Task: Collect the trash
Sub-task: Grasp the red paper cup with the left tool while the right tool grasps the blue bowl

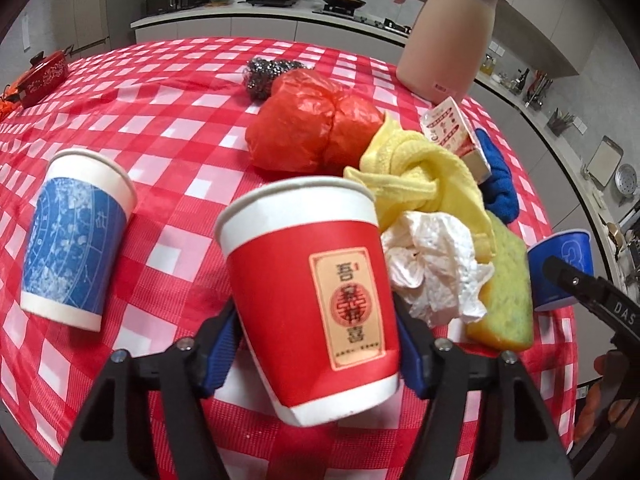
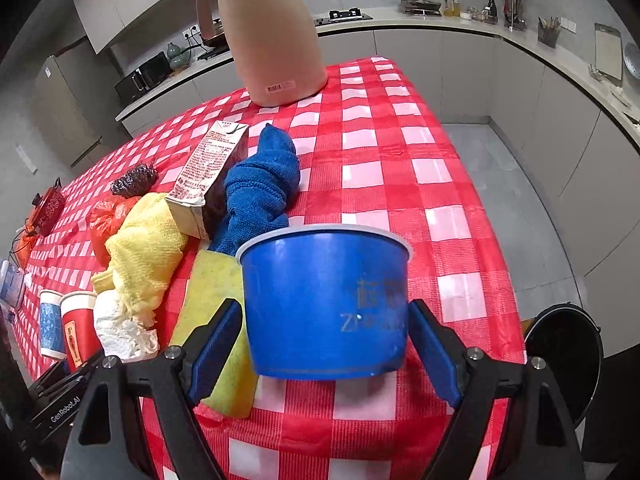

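Left gripper clamps the red paper cup, seemingly lifted off the bench (tilted too); right gripper brackets the blue bowl, pads apparently just touching its sides.

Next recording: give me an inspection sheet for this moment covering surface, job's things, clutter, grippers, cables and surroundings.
Surface: red-and-white checked tablecloth.
Job's things: red paper cup, blue bowl, blue-patterned cup, crumpled tissue, red plastic bag, carton.
Clutter: yellow cloth, blue cloth, sponge, steel scourer, pink jug.
Grippers: left gripper brackets the red paper cup, contact unclear; right gripper open around the blue bowl.
Cables: nothing seen clearly.
Surroundings: black bin on the floor beside the table; kitchen counter behind.
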Demonstrator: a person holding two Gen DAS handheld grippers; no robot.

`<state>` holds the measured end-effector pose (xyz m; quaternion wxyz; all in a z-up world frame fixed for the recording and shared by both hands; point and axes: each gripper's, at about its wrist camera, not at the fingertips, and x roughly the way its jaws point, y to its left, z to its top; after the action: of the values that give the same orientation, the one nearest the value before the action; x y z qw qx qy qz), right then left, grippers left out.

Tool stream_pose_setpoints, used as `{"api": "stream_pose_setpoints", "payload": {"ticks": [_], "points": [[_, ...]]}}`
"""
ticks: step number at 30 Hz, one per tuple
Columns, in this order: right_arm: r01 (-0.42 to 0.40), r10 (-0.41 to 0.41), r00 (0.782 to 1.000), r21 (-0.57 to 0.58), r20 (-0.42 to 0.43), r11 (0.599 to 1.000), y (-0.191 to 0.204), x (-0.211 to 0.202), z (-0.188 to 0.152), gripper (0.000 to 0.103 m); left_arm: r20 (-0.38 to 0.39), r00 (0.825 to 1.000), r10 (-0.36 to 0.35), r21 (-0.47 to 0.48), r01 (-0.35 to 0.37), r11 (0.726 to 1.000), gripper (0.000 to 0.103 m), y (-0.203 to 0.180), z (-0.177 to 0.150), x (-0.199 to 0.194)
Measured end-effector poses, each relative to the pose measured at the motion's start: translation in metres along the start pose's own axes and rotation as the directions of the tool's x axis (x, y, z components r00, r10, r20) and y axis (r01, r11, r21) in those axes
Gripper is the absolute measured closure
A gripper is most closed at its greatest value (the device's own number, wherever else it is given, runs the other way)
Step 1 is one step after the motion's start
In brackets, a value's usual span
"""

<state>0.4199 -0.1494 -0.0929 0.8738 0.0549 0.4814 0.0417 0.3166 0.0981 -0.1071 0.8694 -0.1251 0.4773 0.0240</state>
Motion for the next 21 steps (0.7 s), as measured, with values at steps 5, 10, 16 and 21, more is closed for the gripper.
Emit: {"api": "stream_pose_setpoints", "payload": {"ticks": [5,10,16,21], "points": [[-0.008,0.008,1.000,0.001,0.018,1.000,0.000,-0.001,-0.002,0.024,0.019,1.000,-0.013,-0.009,0.014,1.000,0.041,0.003,0.000,-0.004],[0.006,-0.007,0.997,0.013,0.078,1.000,0.000,-0.019,-0.005,0.024,0.049,0.998,-0.027,-0.012,0.027,1.000,0.042,0.006,0.002,-0.015],[0.004,-0.006,0.994,0.015,0.111,1.000,0.005,-0.038,-0.012,0.024,0.081,0.996,-0.038,0.012,0.038,0.999,0.043,0.009,0.000,-0.031],[0.007,-0.011,0.991,0.030,0.135,1.000,0.012,-0.055,-0.026,0.024,0.103,0.992,-0.078,0.064,0.072,0.995,0.043,0.001,-0.003,-0.050]]}}
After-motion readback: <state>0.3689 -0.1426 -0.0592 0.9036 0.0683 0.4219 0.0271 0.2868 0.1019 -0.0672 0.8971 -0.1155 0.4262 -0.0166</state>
